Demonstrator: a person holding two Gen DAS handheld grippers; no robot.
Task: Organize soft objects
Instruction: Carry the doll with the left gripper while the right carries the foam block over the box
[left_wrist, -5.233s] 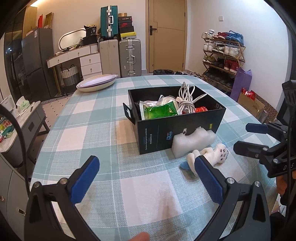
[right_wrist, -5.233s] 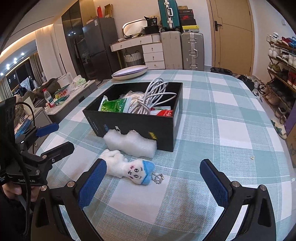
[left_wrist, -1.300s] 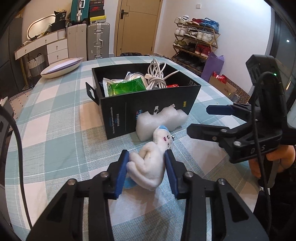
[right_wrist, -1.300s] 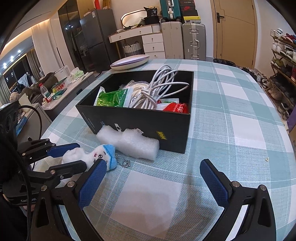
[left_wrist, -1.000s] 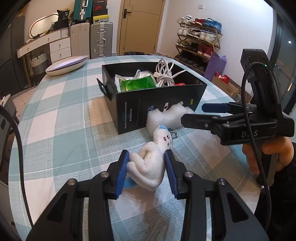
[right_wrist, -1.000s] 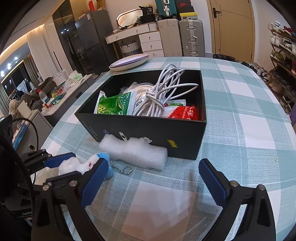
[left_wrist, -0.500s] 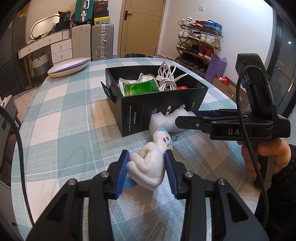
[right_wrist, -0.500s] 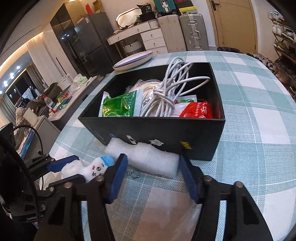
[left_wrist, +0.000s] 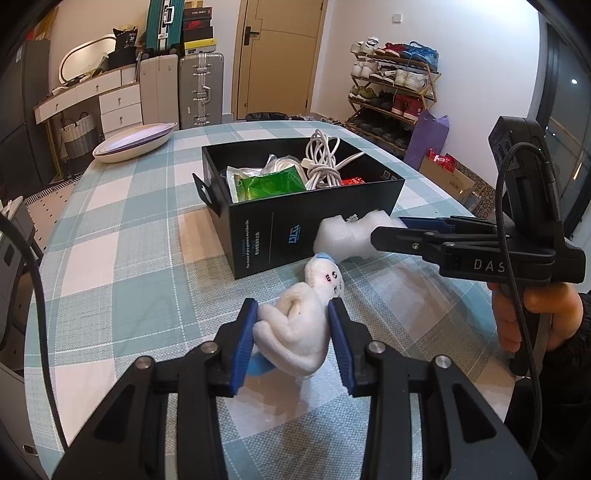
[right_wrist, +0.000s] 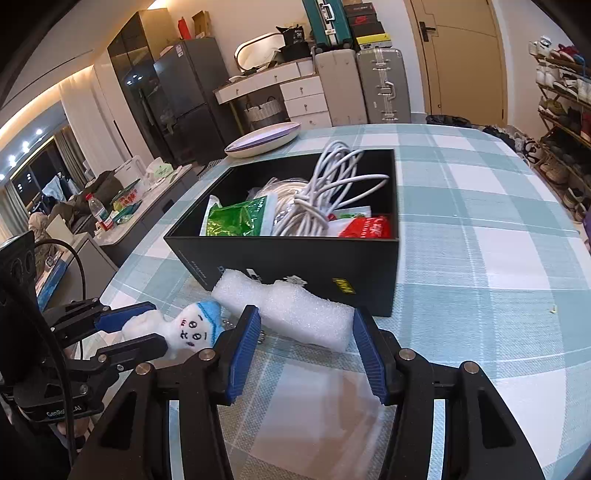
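— Where's the plush doll (left_wrist: 295, 325)?

— Clamped between the blue pads of the left gripper (left_wrist: 293, 343), body squeezed, its blue-capped head poking forward toward the black box (left_wrist: 295, 221). It sits low over the checked table (left_wrist: 122, 266), near the edge closest to the person; whether it touches the cloth I can't tell.

— And the foam block (right_wrist: 291, 306)?

— Lying against the box's near wall. The right gripper (right_wrist: 306, 347) tilts down at it, jaws half-closed and just drawn in, one pad on each side of its near end. The right pad seems to touch; the left one is hard to judge.

— The hands?

— Only the right hand (left_wrist: 532, 314) shows, wrapped around its handle at the table's right edge. The doll's keychain is hidden behind a pad.
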